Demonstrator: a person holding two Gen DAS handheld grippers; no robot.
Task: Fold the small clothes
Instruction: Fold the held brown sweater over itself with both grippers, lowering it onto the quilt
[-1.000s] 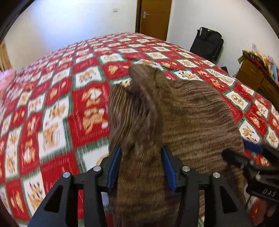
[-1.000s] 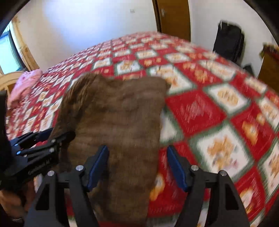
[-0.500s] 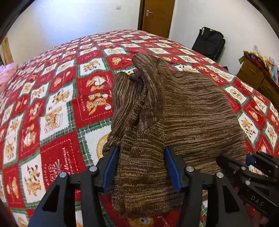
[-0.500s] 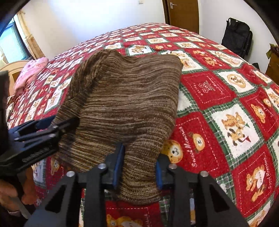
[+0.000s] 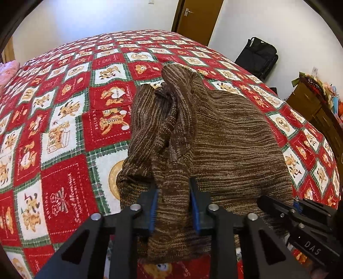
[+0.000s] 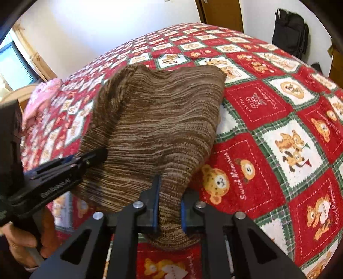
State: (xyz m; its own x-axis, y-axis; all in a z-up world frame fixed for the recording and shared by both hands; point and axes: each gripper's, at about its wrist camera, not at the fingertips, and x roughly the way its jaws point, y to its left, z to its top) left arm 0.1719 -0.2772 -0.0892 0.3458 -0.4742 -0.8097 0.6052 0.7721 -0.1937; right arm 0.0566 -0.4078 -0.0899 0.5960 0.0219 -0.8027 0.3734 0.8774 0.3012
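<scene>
A brown striped knit garment (image 5: 225, 137) lies on the red patchwork bedspread (image 5: 64, 133), with a bunched sleeve along its left side. My left gripper (image 5: 173, 206) is shut on the garment's near left edge. My right gripper (image 6: 169, 203) is shut on the near right corner of the same garment (image 6: 158, 120). The right gripper shows at the lower right of the left wrist view (image 5: 300, 216). The left gripper shows at the left of the right wrist view (image 6: 64, 167).
A pink cloth (image 6: 40, 96) lies at the bed's far left. A black bag (image 5: 257, 55) stands against the far wall beside a wooden door (image 5: 199, 19). A wooden dresser (image 5: 317, 107) with clutter stands on the right.
My right gripper has closed on the garment's near right corner. My left gripper has kept its hold. The garment's near edge now sits drawn closer to the bed's front edge.
</scene>
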